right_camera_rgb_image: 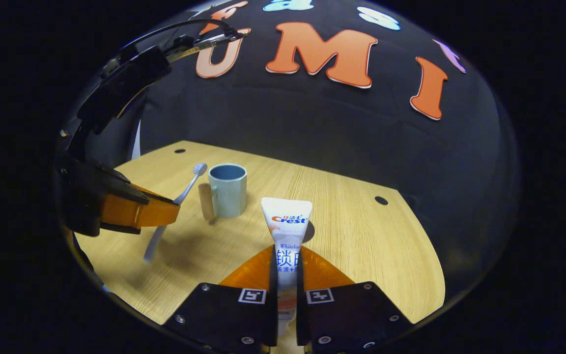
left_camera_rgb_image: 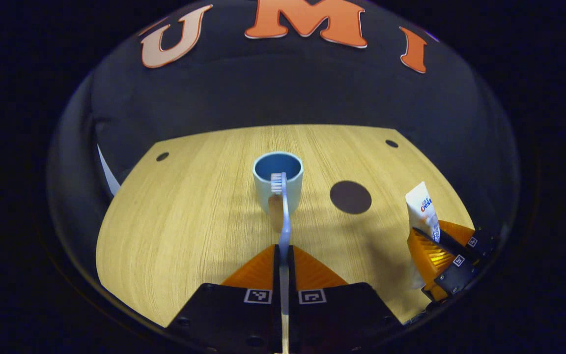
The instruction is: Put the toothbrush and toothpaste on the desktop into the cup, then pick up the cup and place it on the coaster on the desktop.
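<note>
The first step is in hand: both items are held off the desk (left_camera_rgb_image: 175, 231), and neither is in the cup (left_camera_rgb_image: 278, 187) yet. The toothbrush (left_camera_rgb_image: 283, 216) is clamped between the fingers of the left gripper (left_camera_rgb_image: 283, 255), handle pinched, bristle head pointing forward and lined up with the cup's mouth in the left gripper view. In the right gripper view the brush (right_camera_rgb_image: 177, 206) is seen tilted, its head raised near the cup's (right_camera_rgb_image: 228, 189) rim but still outside it, to the side. The toothpaste (right_camera_rgb_image: 287, 231) is gripped by the right gripper (right_camera_rgb_image: 285, 268), both fingers pressed on the tube's lower part, its flat crimped end up. The tube is held near the desk's front, well apart from the cup. The coaster (left_camera_rgb_image: 350, 197) lies beside the cup, bare.

The next move is judged to be the brush's: the head must be carried over the rim, the handle tipped down, and the fingers opened only once the brush is inside. The cup could be nudged if the handle is lowered against its wall. The tube would then follow.
</note>
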